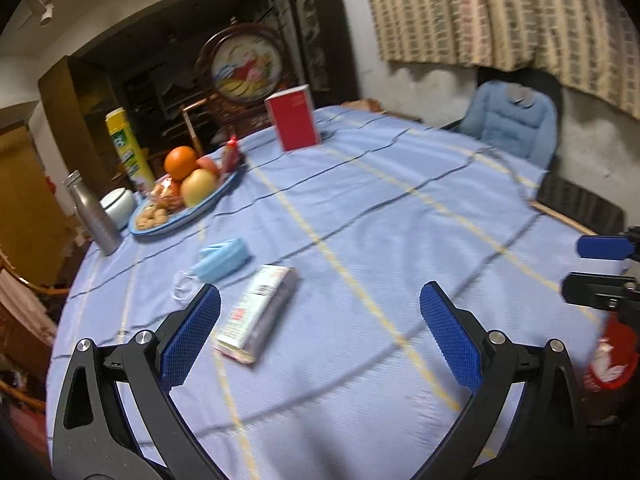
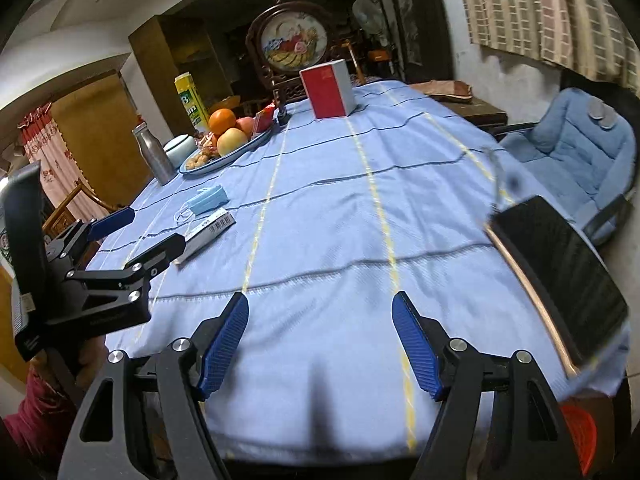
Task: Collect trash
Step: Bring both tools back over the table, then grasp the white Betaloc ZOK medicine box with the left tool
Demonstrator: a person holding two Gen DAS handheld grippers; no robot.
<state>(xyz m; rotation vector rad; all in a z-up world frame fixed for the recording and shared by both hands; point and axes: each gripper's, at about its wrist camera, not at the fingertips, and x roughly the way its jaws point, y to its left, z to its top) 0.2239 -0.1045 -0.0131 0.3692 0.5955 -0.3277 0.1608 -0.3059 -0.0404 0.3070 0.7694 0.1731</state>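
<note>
Trash on this table comes down to two pieces lying close together on the blue cloth: a crumpled pale-blue face mask (image 1: 222, 260) with its thin ear loops trailing off one end, and just beside it a flat, glossy packet (image 1: 256, 314) with a barcode and a red patch on its white wrapper. Both lie near the table's left edge, in front of the fruit plate. The left gripper (image 1: 320, 334) hangs above the cloth with its fingers spread wide and nothing between them; its left finger (image 1: 190, 338) stands next to the packet's long side, and whether it touches the wrapper I cannot tell. The pads are blue with a fine ribbed, mesh-like face, set in matte black arms with bright metal pivot bolts. The right gripper (image 2: 320, 344) is likewise held well open over bare cloth, grasping nothing, well apart from the mask and packet. The tablecloth (image 1: 380, 208) is a soft woven blue, crossed by yellow stripes and thin dark lines, with low ridges where it has rucked up. Farther back a round blue-rimmed plate (image 1: 180, 216) bears an orange, apples and nuts; a brushed-metal bottle (image 1: 94, 216) stands beside it, and a red box (image 1: 294, 118) stands upright near the far end. A red mesh basket (image 2: 578, 432) shows below the table's near right corner.
</note>
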